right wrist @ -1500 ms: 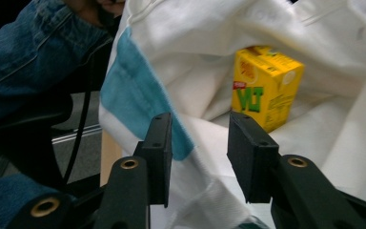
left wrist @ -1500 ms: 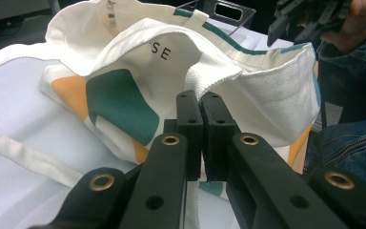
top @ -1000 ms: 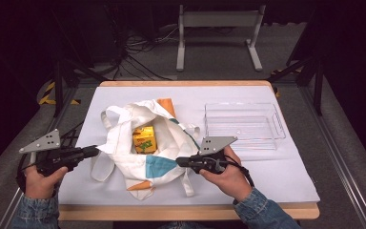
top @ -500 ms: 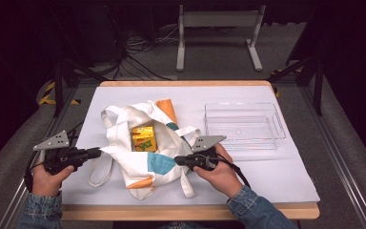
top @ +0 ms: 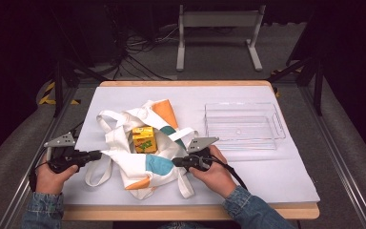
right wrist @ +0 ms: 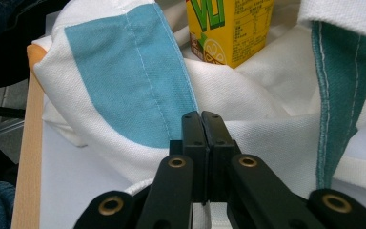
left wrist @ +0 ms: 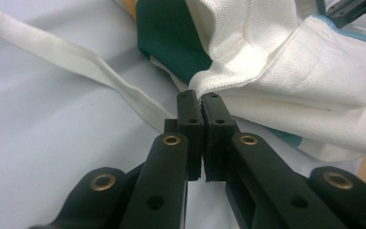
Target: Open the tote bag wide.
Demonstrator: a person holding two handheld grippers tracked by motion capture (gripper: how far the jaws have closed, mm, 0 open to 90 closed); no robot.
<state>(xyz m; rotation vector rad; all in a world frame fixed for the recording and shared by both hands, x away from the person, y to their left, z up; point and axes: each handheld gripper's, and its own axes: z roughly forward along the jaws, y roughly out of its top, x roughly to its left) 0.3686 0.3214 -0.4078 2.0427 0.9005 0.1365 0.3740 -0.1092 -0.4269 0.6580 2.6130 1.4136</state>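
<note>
On the table: a white sheet covers the wooden top, with the tote bag lying left of centre and the person's hands at either side of it.
Tote bag: white cloth with orange, teal and light blue patches, mouth spread open and facing up, straps trailing over the sheet; in the left gripper view its hem stands right at the jaw tips.
Drink carton: a yellow carton stands upright inside the open bag, cloth bunched round it; in the right gripper view it rises beyond the blue patch.
Left gripper: the left gripper lies low at the bag's left edge; its jaws are pressed together on the edge of the bag's cloth.
Right gripper: the right gripper sits at the bag's right edge; its jaws are pressed together at the white fabric, and whether cloth is caught between them cannot be told.
Clear tray: a transparent plastic tray rests on the sheet to the right of the bag, apart from it.
In the way: folds of the bag's rim lie between each gripper and the carton.
Behind the table: a pale metal stand and loose cables on the grey floor.
</note>
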